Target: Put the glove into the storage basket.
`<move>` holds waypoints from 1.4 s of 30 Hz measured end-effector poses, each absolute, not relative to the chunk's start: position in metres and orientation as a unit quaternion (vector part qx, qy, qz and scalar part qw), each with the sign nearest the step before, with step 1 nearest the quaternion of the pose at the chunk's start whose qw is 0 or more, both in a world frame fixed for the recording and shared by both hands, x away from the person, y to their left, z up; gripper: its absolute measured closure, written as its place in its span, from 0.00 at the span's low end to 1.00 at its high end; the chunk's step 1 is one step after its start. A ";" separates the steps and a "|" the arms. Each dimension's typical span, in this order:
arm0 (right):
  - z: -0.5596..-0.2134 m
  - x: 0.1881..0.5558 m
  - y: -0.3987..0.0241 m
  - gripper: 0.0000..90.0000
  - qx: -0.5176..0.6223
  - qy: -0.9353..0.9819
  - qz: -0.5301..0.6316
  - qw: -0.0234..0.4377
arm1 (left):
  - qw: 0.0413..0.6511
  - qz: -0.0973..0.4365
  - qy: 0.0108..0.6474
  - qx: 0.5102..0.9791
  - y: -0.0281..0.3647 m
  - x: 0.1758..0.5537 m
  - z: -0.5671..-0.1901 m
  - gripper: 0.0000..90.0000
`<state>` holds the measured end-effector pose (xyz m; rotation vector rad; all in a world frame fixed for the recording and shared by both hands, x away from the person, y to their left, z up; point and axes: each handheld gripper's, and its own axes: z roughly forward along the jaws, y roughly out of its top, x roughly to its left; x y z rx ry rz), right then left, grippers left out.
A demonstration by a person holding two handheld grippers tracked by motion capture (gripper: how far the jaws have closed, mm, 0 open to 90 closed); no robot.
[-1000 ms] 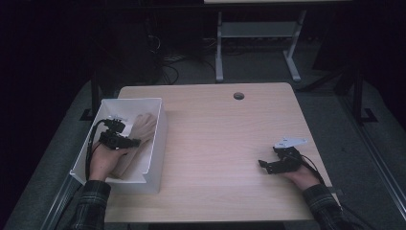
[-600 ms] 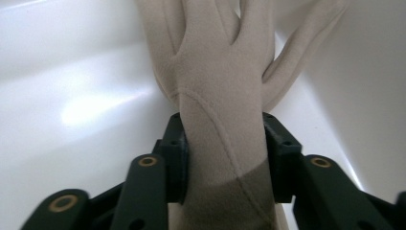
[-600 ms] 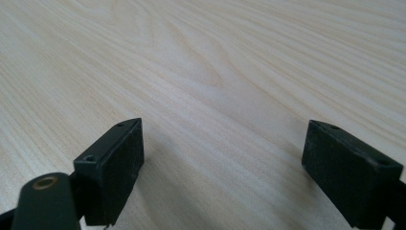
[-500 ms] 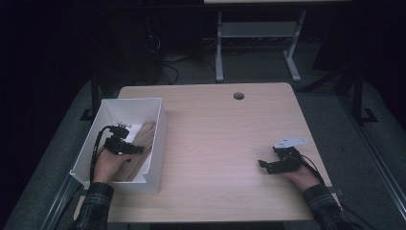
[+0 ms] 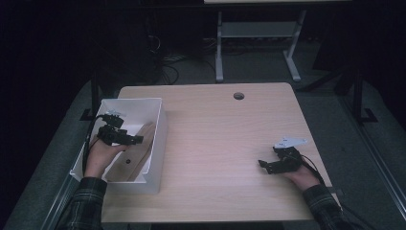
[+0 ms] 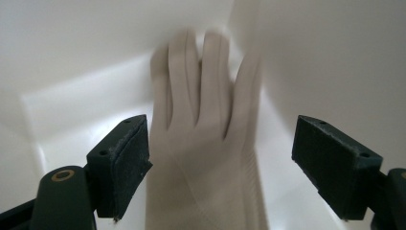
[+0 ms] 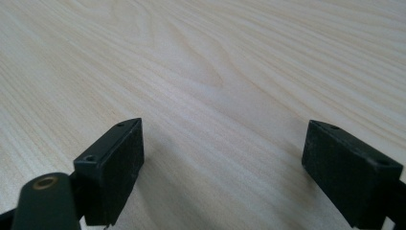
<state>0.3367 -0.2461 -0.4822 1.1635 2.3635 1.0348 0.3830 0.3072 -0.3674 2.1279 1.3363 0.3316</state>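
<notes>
A pale wooden table (image 5: 215, 143) is seen from above, with a small round hole (image 5: 238, 96) near its far edge. Its grain is also seen close up in the right gripper view (image 7: 201, 72).

At the table's left edge a white rectangular bin (image 5: 158, 143) is placed, its long sides running away from the person. Inside the bin a wooden hand-shaped form (image 5: 139, 148) is laid flat (a flat cut-out with fingers, pale tan from above and almost white in the left gripper view (image 6: 206, 129)). Its fingers are pointed toward the far end of the bin, and a small dark hole is visible near its wrist end. In the left gripper view its fingertips are slightly blurred and are seen close to the bin's white far wall (image 6: 95, 38).

The left gripper (image 5: 125, 139) is held inside the bin, low over the wooden hand. Its jaws are spread wide, one on each side of the hand's palm (image 6: 220, 143); whether either pad touches the wood cannot be told.

The right gripper (image 5: 268, 165) is held low over the bare tabletop near the table's right front corner, well apart from the bin. Its jaws are likewise spread wide with nothing between them (image 7: 222, 163), and only wood grain lies ahead of them.

Plaid sleeves (image 5: 86, 201) are seen at the bottom of the high view.
</notes>
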 end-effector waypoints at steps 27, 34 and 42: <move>-0.482 0.336 -0.246 0.15 0.406 0.824 0.363 0.155 | 0.400 0.103 0.407 0.814 0.213 0.377 -0.292 0.22; -0.482 0.336 -0.246 0.15 0.405 0.825 0.362 0.155 | 0.408 0.099 0.391 0.819 0.187 0.377 -0.295 0.22; -0.482 0.336 -0.246 0.15 0.405 0.825 0.362 0.156 | 0.407 0.091 0.371 0.830 0.156 0.372 -0.311 0.22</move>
